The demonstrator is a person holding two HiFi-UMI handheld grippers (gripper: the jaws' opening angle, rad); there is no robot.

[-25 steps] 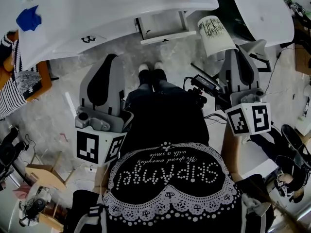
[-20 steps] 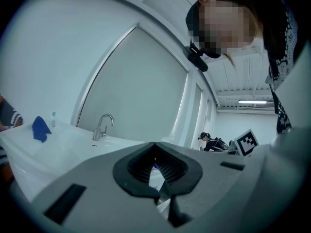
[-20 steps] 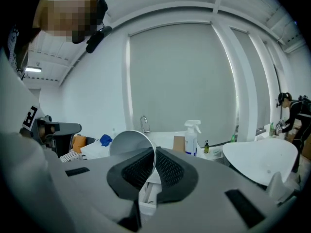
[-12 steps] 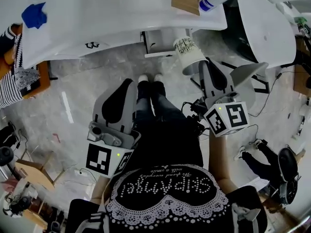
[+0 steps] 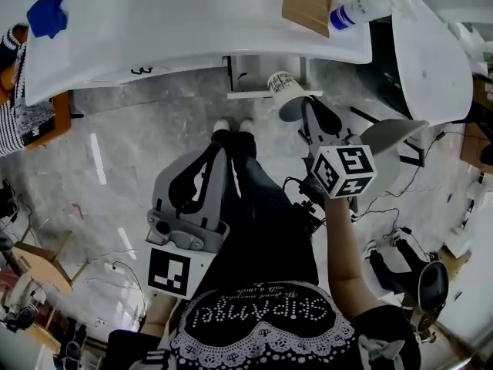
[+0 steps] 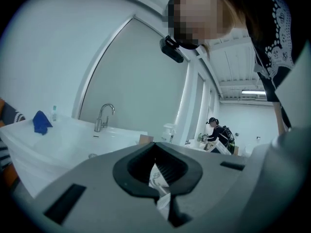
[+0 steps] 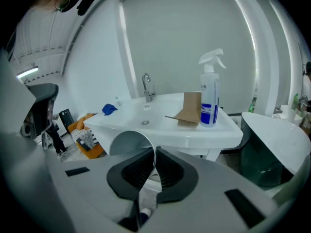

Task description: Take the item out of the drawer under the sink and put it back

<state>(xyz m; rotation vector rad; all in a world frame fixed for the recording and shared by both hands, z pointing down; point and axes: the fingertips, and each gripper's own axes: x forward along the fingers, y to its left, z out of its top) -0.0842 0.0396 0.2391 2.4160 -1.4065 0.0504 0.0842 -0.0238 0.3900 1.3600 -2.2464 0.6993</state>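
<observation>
Cup (image 5: 285,89) rim's clamped in the right gripper (image 5: 299,109) by the drawer (image 5: 262,74); left gripper (image 5: 217,156) jaws are together, empty.

The sink (image 5: 192,29) looked smooth and glossy, its faucet (image 7: 146,87) polished metal. The printed cup (image 5: 283,87) was matt paper; at eleven o'clock, the blue rag (image 5: 48,14) was soft cloth.

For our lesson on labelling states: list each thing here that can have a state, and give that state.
drawer: pulled open under the sink
paper cup: pinched at its rim, tilted
right gripper: jaws shut on the paper cup
left gripper: jaws shut, empty
spray bottle: upright on the sink
</observation>
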